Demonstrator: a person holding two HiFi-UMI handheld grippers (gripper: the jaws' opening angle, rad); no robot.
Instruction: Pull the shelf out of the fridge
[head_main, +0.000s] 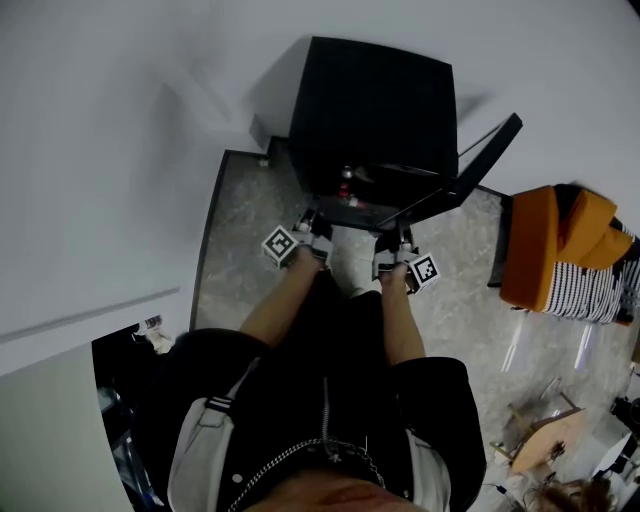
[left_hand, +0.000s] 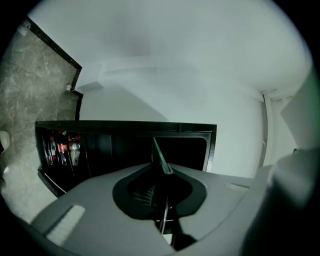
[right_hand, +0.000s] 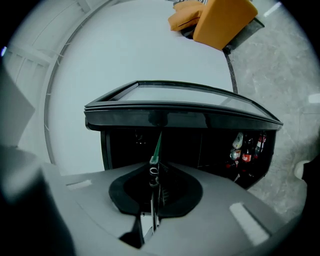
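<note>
Left gripper (head_main: 311, 226) and right gripper (head_main: 394, 243) fingers clamp the thin, green-edged glass shelf (right_hand: 156, 146); boxy matte-black fridge (head_main: 375, 105); mottled grey stone floor (head_main: 240, 265).

Open fridge door (head_main: 470, 170) blocks the right; bare floor (head_main: 240, 250) lies left.

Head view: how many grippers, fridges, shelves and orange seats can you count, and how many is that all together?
Grippers: 2, the left gripper and the right gripper
Fridge: 1
Shelf: 1
Orange seat: 1
Total: 5
</note>
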